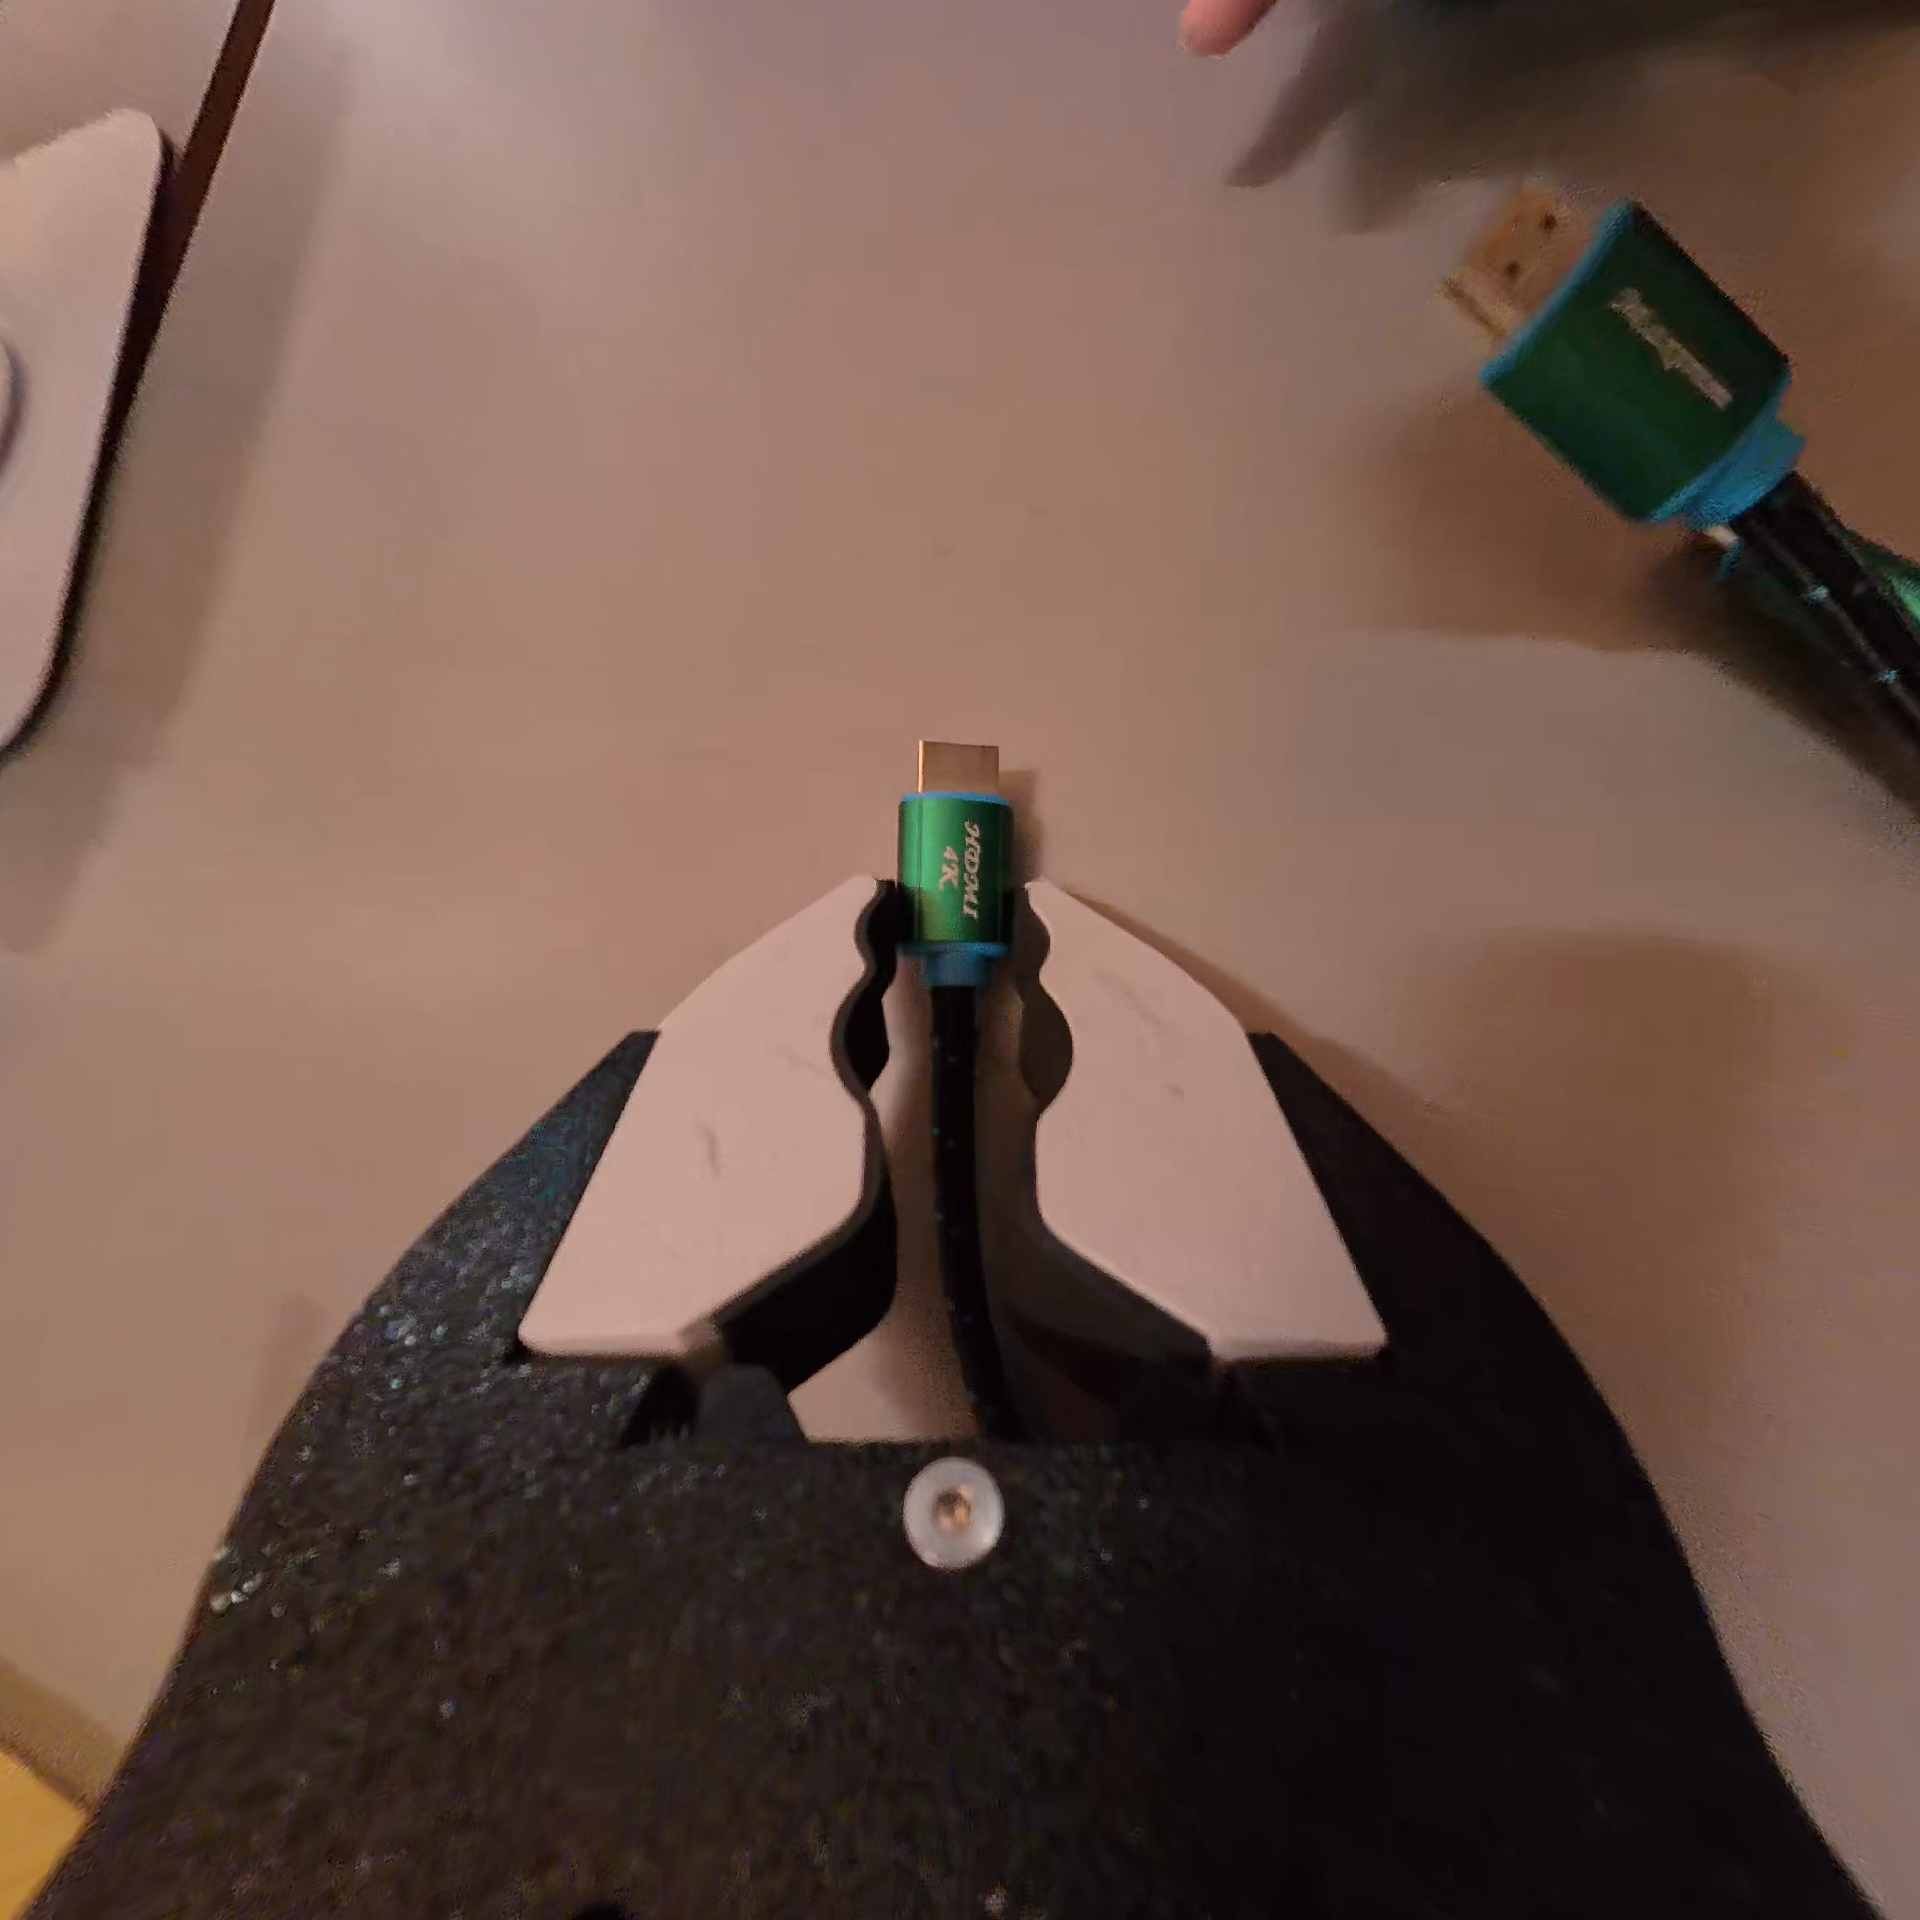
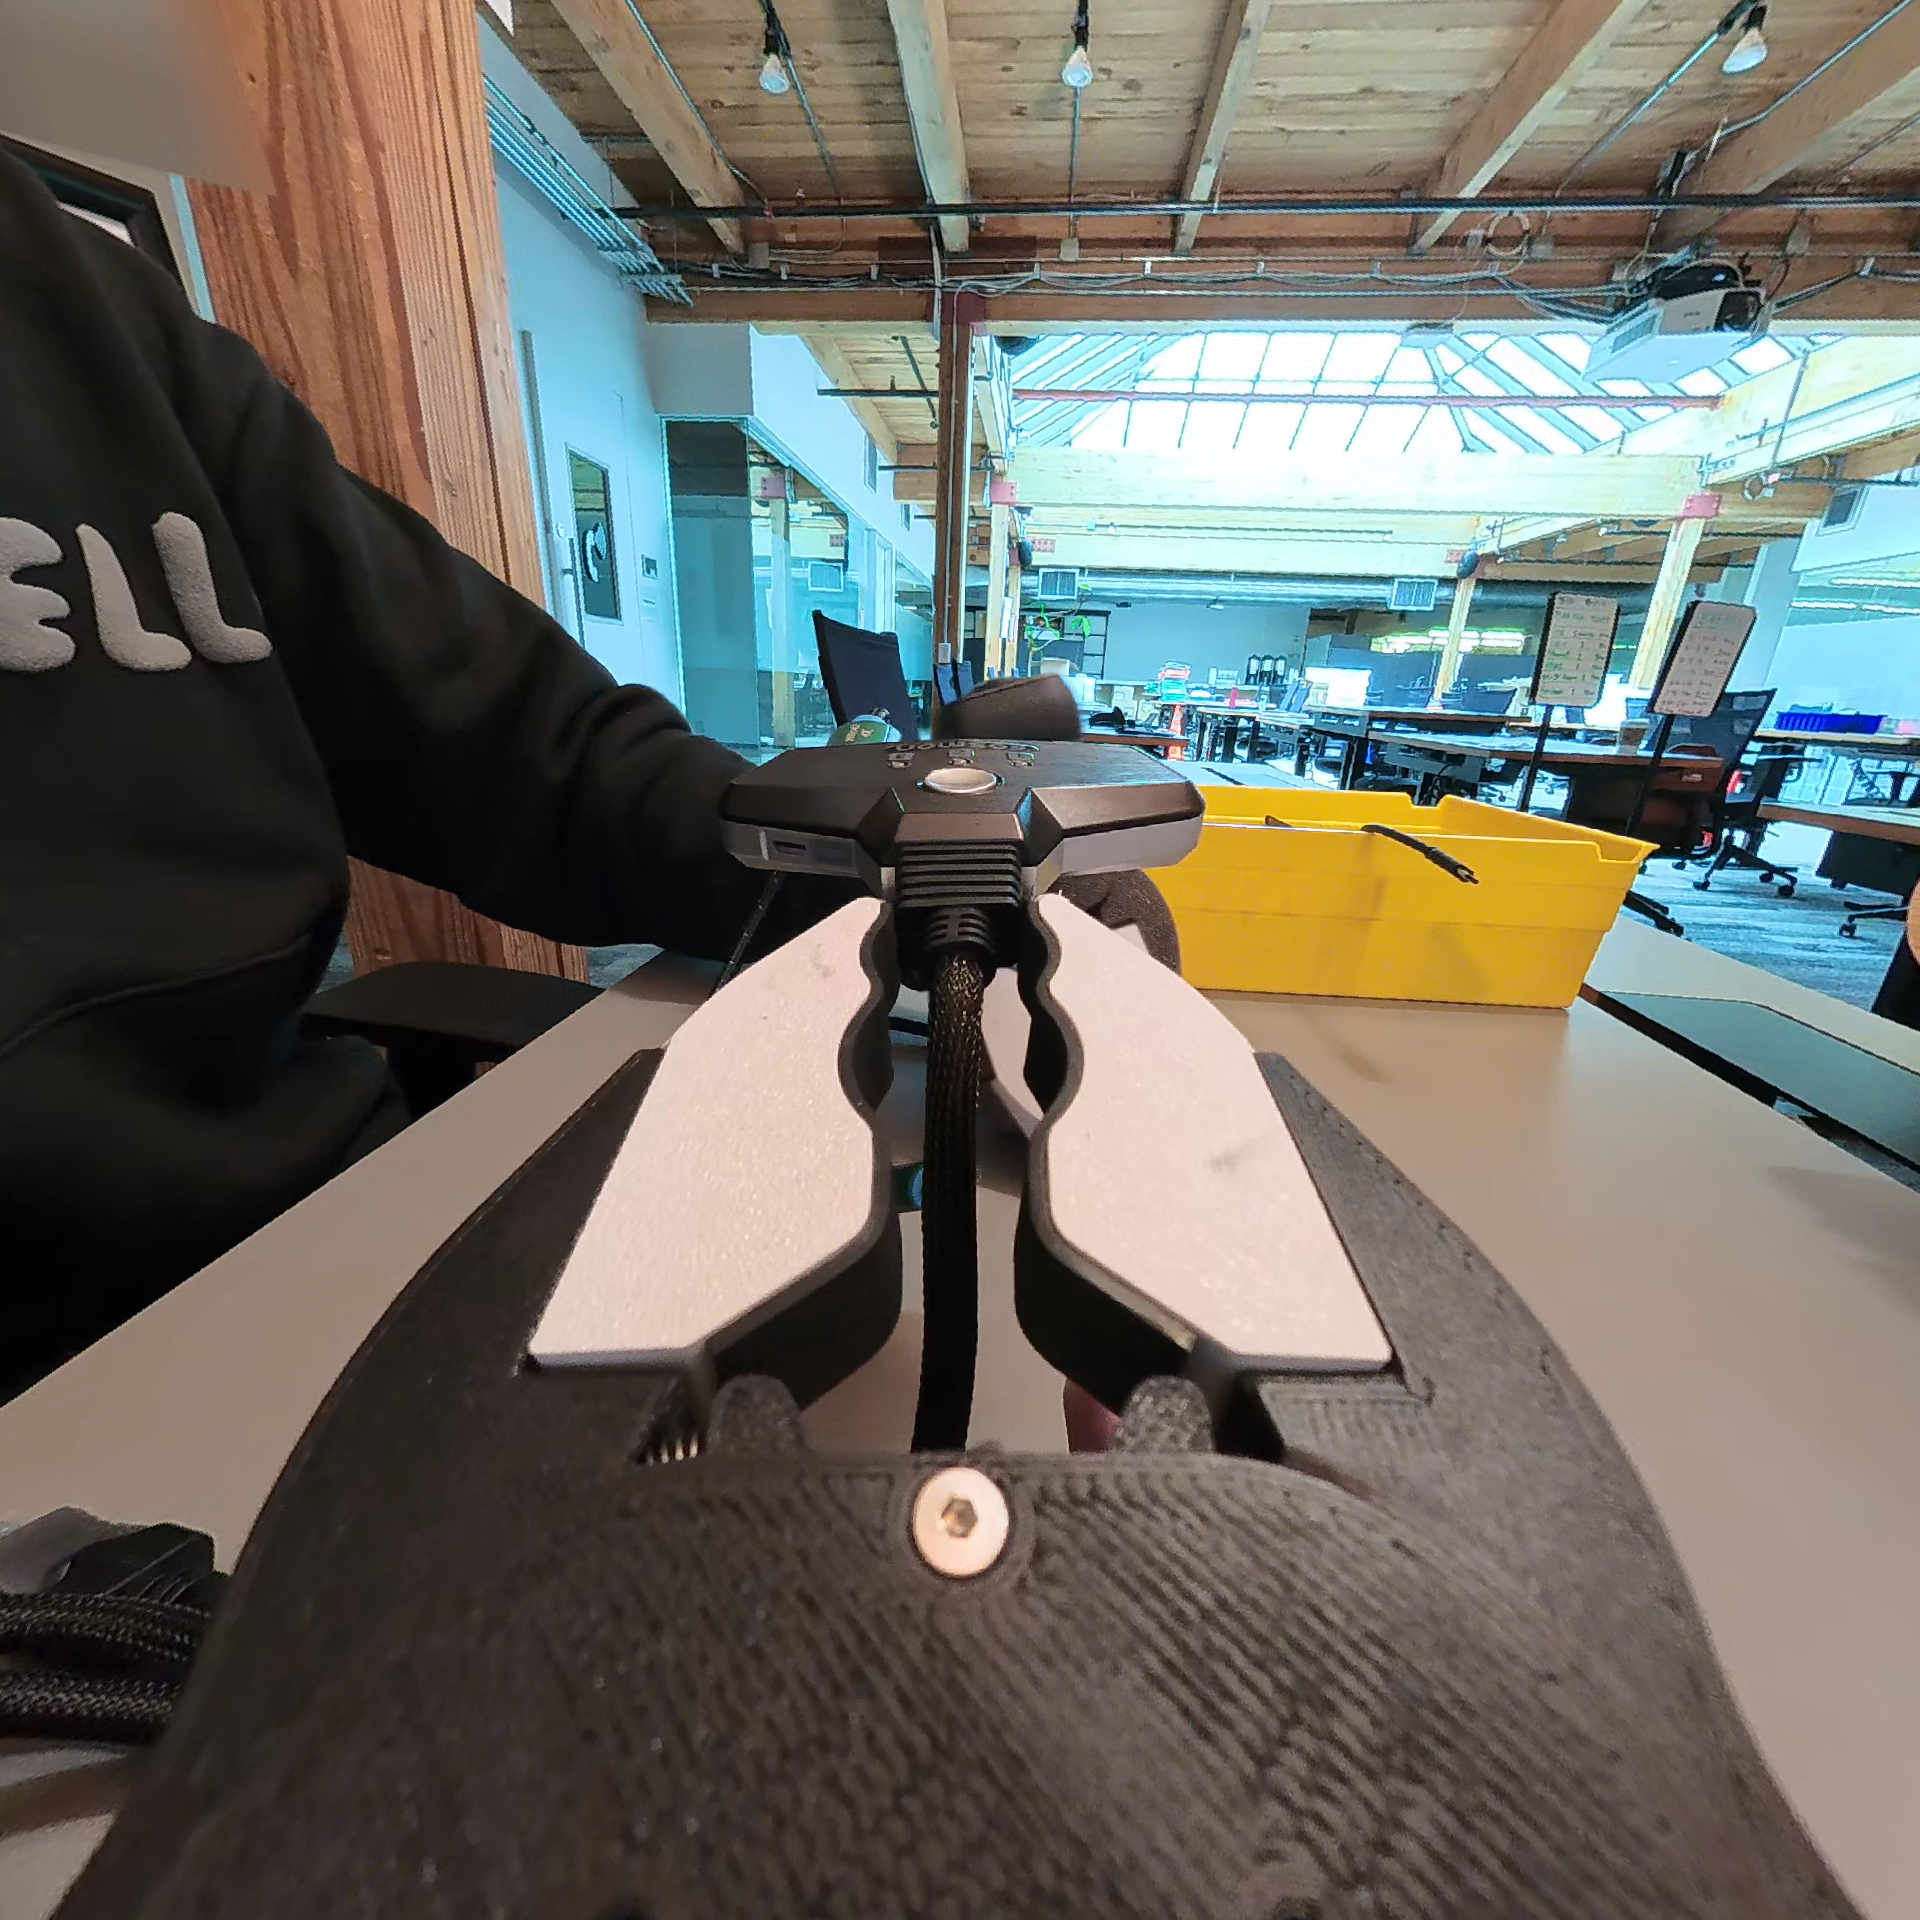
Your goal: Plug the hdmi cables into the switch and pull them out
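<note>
tongs (image 1: 954, 914): pale grey wavy-edged fingers | black grainy body | silver screw | person: black sweatshirt (image 2: 208, 623)

Two green HDMI plugs (image 1: 951, 873) (image 1: 1631, 364), one black switch (image 2: 961, 805), one yellow bin (image 2: 1382, 914), two whiteboards (image 2: 1577, 649) (image 2: 1704, 657).

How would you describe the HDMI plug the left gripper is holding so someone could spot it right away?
Start at the beige tabletop in the left wrist view, then find the left gripper low in the middle. The held plug sits between its fingertips, gold tip pointing away. Unlike the second green plug at the right edge, it is sharp, centred and gripped.
</note>
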Action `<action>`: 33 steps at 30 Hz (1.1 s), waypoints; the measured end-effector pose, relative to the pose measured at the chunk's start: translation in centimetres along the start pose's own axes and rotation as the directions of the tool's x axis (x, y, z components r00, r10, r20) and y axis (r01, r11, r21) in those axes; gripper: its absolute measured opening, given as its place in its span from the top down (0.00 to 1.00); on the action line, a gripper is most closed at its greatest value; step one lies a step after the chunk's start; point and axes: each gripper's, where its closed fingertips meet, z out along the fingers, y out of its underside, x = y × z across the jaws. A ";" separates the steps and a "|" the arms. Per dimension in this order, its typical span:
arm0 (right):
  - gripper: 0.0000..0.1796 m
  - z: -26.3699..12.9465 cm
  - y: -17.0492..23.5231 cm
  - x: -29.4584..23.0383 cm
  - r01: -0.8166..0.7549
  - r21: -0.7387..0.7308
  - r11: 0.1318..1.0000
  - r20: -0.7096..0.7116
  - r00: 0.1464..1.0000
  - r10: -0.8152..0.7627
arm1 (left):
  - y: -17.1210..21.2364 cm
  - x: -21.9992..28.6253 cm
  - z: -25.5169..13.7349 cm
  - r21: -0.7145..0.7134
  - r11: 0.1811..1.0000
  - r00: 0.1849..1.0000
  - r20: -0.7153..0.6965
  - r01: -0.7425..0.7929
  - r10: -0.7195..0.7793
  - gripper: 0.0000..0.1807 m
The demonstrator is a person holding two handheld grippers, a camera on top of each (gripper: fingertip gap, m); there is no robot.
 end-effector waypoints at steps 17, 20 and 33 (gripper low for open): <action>0.88 -0.2 -0.3 0.2 -0.013 0.024 1.000 -0.001 1.000 0.013 | -1.0 -9.3 -9.8 0.094 0.961 0.950 0.149 0.262 -0.274 0.89; 0.88 -0.3 -0.3 0.2 -0.007 0.030 1.000 -0.004 1.000 0.007 | -1.4 -12.7 -15.1 0.063 0.984 0.918 0.356 0.164 -0.175 0.89; 0.88 -0.5 -0.5 2.1 0.064 0.037 0.997 -0.149 0.987 -0.057 | -3.9 -7.8 -19.0 0.080 0.969 0.970 0.053 0.232 -0.237 0.89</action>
